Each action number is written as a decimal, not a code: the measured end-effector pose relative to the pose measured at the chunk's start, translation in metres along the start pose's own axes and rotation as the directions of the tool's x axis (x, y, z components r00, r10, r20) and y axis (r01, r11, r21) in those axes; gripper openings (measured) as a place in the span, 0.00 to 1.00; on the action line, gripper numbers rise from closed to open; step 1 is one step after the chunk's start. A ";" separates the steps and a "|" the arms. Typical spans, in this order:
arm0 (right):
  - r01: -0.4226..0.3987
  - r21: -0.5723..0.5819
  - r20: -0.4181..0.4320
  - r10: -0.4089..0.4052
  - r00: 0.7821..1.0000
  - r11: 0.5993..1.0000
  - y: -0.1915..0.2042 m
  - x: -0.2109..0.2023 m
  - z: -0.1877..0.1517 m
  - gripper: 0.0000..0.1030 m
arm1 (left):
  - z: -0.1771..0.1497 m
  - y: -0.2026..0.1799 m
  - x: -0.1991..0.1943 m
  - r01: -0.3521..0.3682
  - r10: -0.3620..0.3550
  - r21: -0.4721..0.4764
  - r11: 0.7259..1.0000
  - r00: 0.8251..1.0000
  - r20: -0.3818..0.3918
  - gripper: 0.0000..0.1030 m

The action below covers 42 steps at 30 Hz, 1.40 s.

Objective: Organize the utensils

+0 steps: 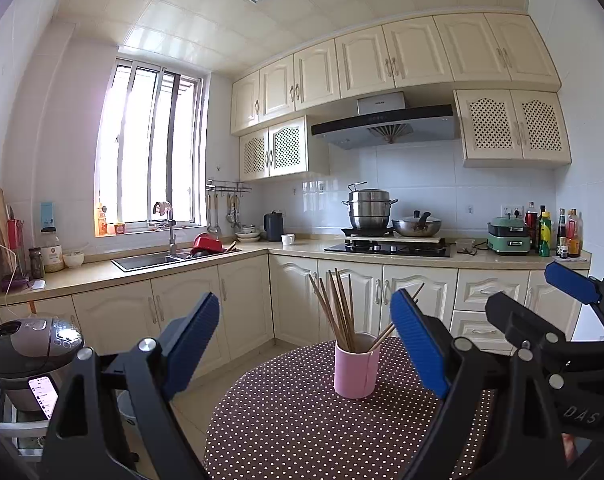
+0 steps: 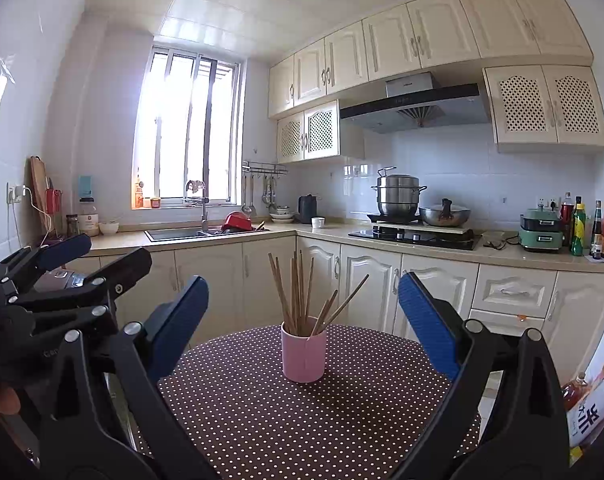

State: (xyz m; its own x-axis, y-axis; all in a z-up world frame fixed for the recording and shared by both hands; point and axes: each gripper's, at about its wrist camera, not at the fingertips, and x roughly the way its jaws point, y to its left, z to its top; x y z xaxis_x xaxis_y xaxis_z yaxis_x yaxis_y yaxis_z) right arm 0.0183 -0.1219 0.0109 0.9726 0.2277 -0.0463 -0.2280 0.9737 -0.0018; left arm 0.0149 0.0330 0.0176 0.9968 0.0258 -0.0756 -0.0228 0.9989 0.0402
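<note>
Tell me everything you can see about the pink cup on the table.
The pink cup is a plain, handleless cylinder, matte and smooth, perhaps ceramic or plastic. It stands upright on the round table, which has a brown cloth with white dots, toward the table's far side. It holds a bundle of brown wooden chopsticks: most stand nearly upright, a few lean out to the right. Nothing else touches it; both grippers stand apart from it, nearer the camera.
</note>
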 end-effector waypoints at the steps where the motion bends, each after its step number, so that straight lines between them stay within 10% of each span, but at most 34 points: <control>1: 0.000 -0.001 0.000 0.000 1.000 1.000 0.000 0.000 0.000 0.91 | 0.000 0.000 0.000 0.000 0.000 0.000 1.000 1.000 -0.001 0.83; 42: -0.009 0.012 -0.015 0.010 1.000 1.000 0.001 0.006 -0.002 0.91 | -0.002 0.001 0.004 -0.003 0.003 -0.003 1.000 1.000 -0.017 0.83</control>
State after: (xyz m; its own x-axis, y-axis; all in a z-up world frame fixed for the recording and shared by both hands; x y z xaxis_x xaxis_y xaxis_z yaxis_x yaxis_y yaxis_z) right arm 0.0238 -0.1200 0.0083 0.9697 0.2368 -0.0609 -0.2366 0.9716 0.0109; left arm 0.0188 0.0342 0.0153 0.9953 0.0295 -0.0920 -0.0262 0.9990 0.0372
